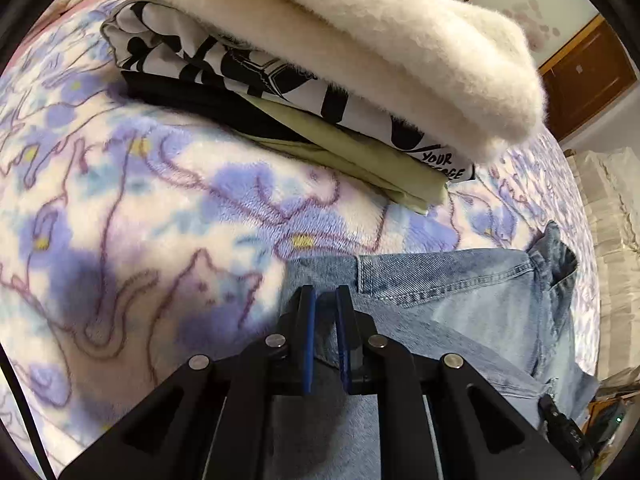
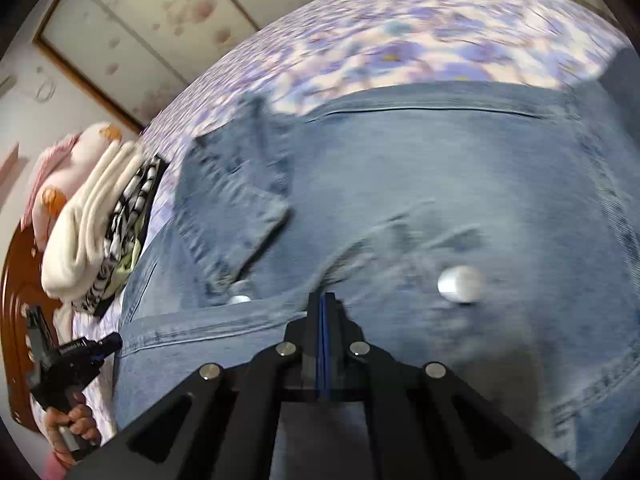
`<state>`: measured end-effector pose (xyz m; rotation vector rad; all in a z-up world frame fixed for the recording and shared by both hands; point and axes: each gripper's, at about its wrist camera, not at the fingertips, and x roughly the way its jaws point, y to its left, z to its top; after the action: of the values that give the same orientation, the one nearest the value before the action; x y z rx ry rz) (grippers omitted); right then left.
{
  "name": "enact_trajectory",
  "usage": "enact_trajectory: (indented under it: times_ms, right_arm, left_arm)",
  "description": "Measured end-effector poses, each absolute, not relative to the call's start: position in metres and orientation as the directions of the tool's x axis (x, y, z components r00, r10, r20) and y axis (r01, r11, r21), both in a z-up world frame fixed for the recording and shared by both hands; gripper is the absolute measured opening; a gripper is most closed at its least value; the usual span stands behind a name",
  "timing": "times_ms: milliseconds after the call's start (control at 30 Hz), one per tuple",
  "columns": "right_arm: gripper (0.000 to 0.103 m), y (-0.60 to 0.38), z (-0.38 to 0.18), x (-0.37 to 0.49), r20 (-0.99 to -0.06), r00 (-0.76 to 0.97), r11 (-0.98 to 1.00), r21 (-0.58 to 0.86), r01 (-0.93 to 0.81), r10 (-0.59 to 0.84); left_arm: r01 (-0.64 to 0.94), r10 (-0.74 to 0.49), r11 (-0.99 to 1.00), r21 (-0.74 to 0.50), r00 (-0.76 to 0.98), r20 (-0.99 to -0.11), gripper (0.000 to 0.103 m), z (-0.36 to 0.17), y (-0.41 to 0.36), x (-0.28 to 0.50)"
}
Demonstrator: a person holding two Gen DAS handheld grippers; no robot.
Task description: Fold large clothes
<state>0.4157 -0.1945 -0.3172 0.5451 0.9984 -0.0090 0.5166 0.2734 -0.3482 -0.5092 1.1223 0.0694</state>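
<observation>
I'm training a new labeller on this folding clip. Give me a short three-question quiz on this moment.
1. True or false: the white fluffy garment lies at the bottom of the folded pile.
2. Which garment lies spread under both grippers? A) a denim jacket B) a red towel C) a black coat
3. Fill in: the bed is covered by a blanket printed with purple ____.

Key:
1. False: it tops the pile, above the black-and-white print and the pale green piece.
2. A, the denim jacket, with its metal button showing.
3. Flowers.
</observation>
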Motion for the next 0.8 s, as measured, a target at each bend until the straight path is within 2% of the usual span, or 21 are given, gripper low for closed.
enact_trajectory:
  times_ms: [100,267,400,467,500,800]
  right_arm:
    - [0.0,-0.203,-0.314,0.408,-0.817,0.549,0.885,0.376,0.273,0.178]
    - [0.0,-0.223,-0.311,0.391,-0.808,0.567,0.814,0.432,0.388,0.159]
    - [0.0,-0.213,-0.297,0.38,-0.849,0.522,0.84,0.344,0.421,0.086]
    - [0.0,-0.202,-0.292,0.373,-0.856,0.506,0.847,0.344,0.406,0.105]
    - [0.0,-0.198,-0.289,0.368,-0.86,0.498,0.85,0.342,0.4,0.112]
    - [0.0,-0.141,-0.299,0.315,-0.917,0.37,0.845,0.313,0.434,0.15]
  left_arm:
    - [-0.308,-0.19,0.885,-0.349,0.445,-0.875,0.01,-0.353,0.27,0.518]
    - [-0.319,-0.226,0.872,-0.372,0.411,-0.883,0.01,-0.35,0.275,0.517]
    - [-0.284,-0.207,0.903,-0.321,0.369,-0.906,0.011,-0.328,0.272,0.502]
    - [-0.26,-0.195,0.92,-0.292,0.344,-0.919,0.028,-0.318,0.267,0.49]
    - [-0.249,-0.196,0.925,-0.287,0.335,-0.922,0.03,-0.314,0.264,0.482]
    - [-0.286,-0.189,0.923,-0.255,0.239,-0.952,0.033,-0.313,0.243,0.388]
